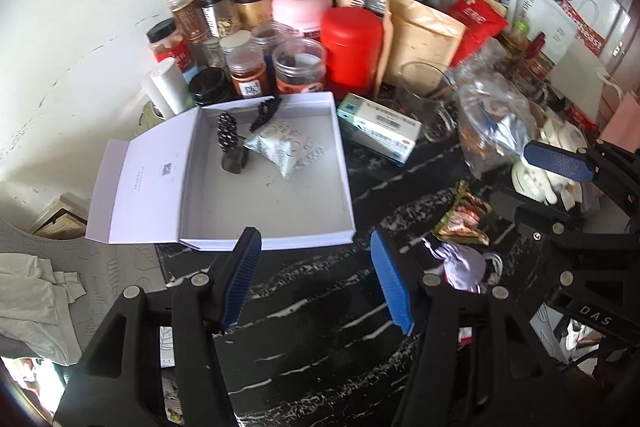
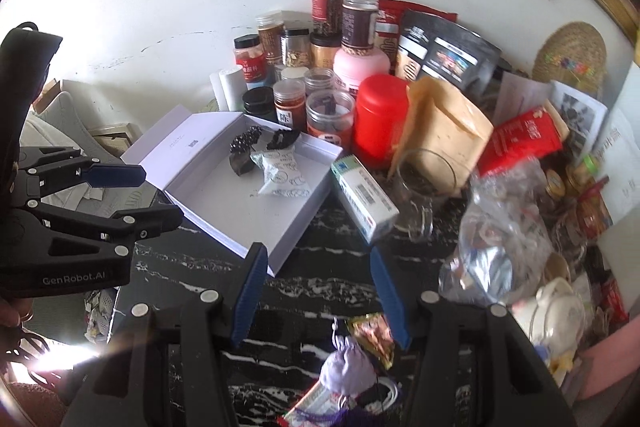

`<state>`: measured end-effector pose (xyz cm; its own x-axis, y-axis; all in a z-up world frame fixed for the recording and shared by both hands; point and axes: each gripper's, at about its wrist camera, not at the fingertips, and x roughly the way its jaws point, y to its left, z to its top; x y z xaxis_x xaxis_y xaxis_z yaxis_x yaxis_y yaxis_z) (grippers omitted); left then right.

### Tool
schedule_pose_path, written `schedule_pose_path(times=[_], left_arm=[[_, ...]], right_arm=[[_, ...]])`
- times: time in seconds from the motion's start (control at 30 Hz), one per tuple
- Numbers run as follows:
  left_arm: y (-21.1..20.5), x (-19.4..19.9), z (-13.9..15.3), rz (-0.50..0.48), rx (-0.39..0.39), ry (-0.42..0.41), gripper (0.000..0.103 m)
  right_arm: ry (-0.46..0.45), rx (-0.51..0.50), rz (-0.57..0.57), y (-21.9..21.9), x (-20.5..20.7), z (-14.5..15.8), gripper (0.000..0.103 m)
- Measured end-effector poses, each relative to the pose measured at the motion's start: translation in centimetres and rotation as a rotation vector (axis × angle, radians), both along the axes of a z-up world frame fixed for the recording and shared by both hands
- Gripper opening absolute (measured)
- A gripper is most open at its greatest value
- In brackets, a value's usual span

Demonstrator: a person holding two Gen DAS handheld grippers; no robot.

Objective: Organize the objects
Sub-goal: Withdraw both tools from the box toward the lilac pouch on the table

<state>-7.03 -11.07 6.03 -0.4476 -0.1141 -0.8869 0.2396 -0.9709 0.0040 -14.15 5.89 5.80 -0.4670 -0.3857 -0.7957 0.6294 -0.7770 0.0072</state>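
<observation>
White box [image 1: 264, 183] open; jars [image 1: 248, 67] crowd behind, carton [image 1: 378, 127] beside. Both tools apart, empty.

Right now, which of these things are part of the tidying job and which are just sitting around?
Likely part of the job:
open white cardboard box
patterned pale sachet in it
small lilac drawstring pouch
shiny red-gold snack wrapper

Just lying about:
red plastic canister
brown paper pouch
clear glass mug
</observation>
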Motion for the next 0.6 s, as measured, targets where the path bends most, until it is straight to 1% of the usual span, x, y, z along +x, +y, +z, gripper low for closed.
schedule_pose_path(times=[0.4, 0.6], left_arm=[[6.6, 2.4, -2.2, -0.131, 0.02, -0.034, 0.056], [9.3, 3.0, -4.3, -0.183, 0.049, -0.076, 0.056]], right_arm=[[-0.04, 0.011, -0.12, 5.4, 4.6, -2.3, 0.054], [-0.066, 0.026, -0.175, 7.9, 6.4, -3.7, 0.054]])
